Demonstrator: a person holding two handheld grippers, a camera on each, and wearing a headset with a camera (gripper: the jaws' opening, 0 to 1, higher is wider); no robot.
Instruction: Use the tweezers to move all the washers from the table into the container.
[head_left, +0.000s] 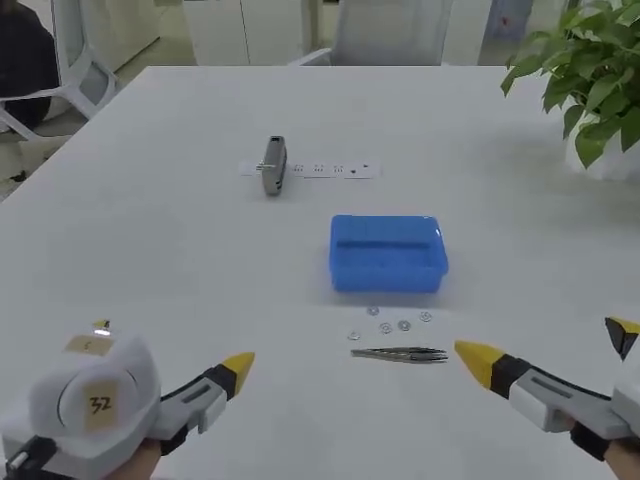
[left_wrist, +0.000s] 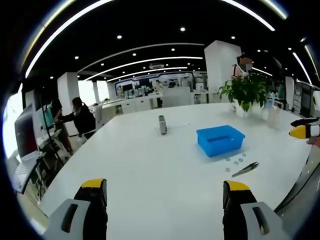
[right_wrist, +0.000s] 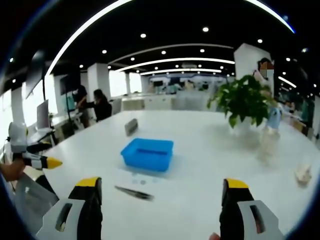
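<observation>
The white tabletop (head_left: 180, 260) is broad, smooth and matte, with wide bare room on every side of the work. Its far edge meets a grey chair (head_left: 385, 30), and its near edge is cut off below the head view. The blue plastic container (head_left: 388, 276) is a shallow rectangular tray with rounded corners and sits near the middle. Just in front of it lie a few small, flat metal washers (head_left: 403, 325) in a loose scatter, apart from its wall; they are too small to make out finely. The slim, shiny tweezers (head_left: 400, 353) lie flat just nearer than the washers, running across the view. The left claw (left_wrist: 164, 187) has its yellow-tipped jaws wide apart with nothing between them, well to the left of the tweezers. The right claw (right_wrist: 160, 183) is likewise spread and holding nothing, with one tip close to the tweezers' end. Farther back, a small grey block (head_left: 274, 165) stands on a pale printed strip (head_left: 330, 169) whose marks are unreadable. A leafy green plant (head_left: 585, 70) is cropped at the right edge.
</observation>
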